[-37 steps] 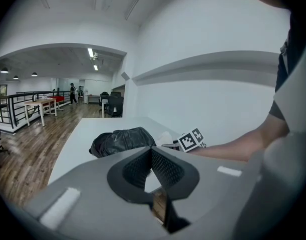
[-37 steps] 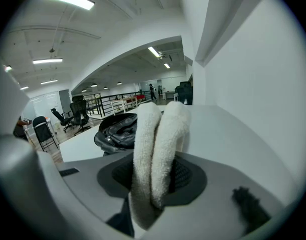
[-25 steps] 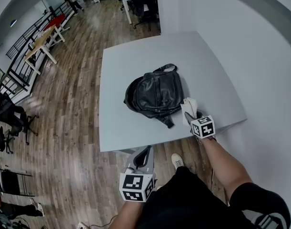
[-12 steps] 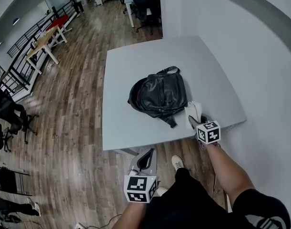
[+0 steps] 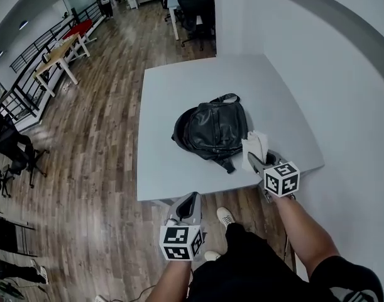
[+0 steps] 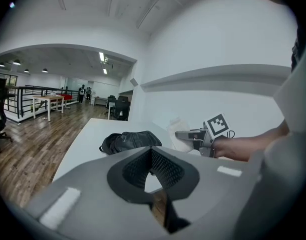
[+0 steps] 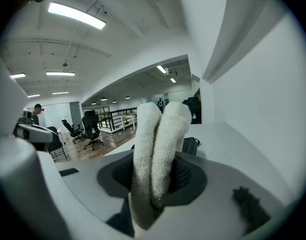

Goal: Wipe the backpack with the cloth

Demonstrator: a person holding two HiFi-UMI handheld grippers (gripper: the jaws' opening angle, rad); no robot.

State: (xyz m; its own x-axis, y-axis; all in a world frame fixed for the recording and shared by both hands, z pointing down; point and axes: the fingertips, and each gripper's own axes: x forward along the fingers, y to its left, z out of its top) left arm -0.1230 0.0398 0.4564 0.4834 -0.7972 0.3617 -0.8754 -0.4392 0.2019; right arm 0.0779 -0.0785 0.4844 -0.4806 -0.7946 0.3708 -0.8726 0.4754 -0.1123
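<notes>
White cloth (image 7: 155,149) stands folded, pinched between the fingers (image 7: 184,177) of the right gripper (image 5: 259,160). It has barely shifted in the last second and still sits just right of the black backpack (image 5: 213,128) on the counter (image 5: 173,93), so wiping probably hasn't begun. The left gripper (image 5: 188,207) still hangs off the near edge, fingers together and empty.

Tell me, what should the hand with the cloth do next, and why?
Probably ease the right gripper forward-left until the cloth presses onto the backpack. Its jaws are already shut on the cloth, which stands beside the bag's near edge, apparently not on it yet.
</notes>
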